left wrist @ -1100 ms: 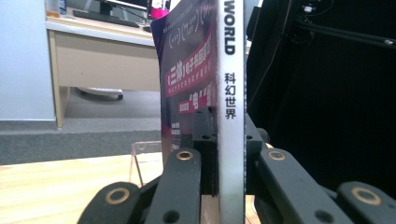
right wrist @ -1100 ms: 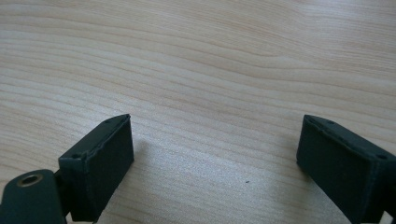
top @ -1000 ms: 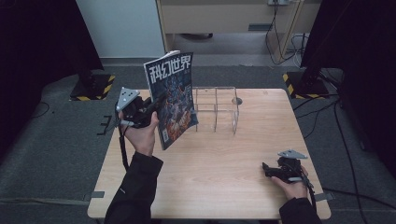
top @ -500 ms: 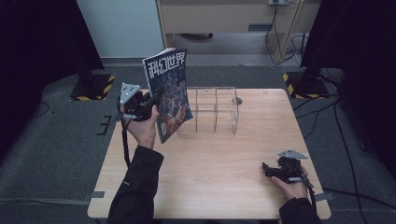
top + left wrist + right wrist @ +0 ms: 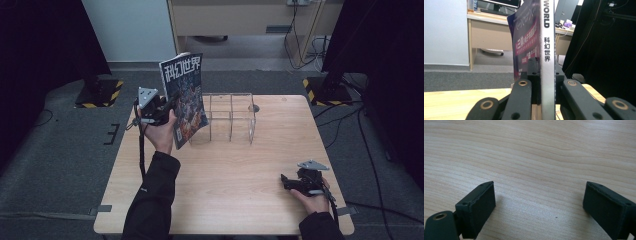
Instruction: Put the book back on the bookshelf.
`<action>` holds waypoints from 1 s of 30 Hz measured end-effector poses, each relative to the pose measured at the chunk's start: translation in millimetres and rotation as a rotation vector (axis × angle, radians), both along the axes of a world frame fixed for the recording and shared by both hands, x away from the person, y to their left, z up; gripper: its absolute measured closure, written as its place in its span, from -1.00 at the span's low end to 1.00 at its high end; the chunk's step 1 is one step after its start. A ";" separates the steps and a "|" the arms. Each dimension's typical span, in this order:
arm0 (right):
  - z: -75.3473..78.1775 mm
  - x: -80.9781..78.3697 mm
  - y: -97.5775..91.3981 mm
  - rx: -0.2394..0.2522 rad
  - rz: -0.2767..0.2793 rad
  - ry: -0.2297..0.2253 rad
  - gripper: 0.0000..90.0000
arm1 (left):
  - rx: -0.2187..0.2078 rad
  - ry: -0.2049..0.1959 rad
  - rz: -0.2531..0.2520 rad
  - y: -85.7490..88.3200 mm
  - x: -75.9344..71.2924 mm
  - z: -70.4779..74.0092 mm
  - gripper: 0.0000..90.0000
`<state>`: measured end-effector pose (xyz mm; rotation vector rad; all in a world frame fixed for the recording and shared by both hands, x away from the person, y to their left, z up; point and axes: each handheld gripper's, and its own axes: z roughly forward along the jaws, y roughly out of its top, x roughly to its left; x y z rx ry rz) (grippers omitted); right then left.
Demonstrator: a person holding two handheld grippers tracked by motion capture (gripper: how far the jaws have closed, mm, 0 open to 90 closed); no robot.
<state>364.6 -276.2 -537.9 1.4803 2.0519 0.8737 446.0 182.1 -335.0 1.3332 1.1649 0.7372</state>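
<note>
A magazine (image 5: pixel 184 95) with a dark illustrated cover and large Chinese characters stands upright above the table's left part, just left of a clear wire-frame rack (image 5: pixel 231 118). My left gripper (image 5: pixel 171 108) is shut on its spine edge. In the left gripper view the grey spine (image 5: pixel 547 62) runs up between the two black jaws of the left gripper (image 5: pixel 544 68), which press on it from both sides. My right gripper (image 5: pixel 286 181) rests on the table at the near right. The right gripper (image 5: pixel 539 197) is open with bare wood between its pads.
The wooden table (image 5: pixel 225 200) has bare room in its middle and near part. The rack's upright dividers stand at the far centre. Grey carpet surrounds the table, with a desk and dark stands behind it.
The left gripper has carried the magazine a little to the right and farther from the person, closer to the rack. The right gripper has stayed where it was.
</note>
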 end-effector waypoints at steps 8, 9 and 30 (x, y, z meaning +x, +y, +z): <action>0.0 0.0 0.1 0.001 -0.002 -0.001 -0.76 | -0.001 0.007 0.018 -2.1 11.0 -8.1 0.83; 0.0 -0.1 0.1 0.001 -0.001 0.001 -0.76 | -0.001 0.007 0.021 -2.4 11.9 -9.0 0.83; 0.0 -0.1 0.1 0.001 -0.002 0.001 -0.76 | -0.011 0.030 0.042 -15.5 35.0 -46.0 0.83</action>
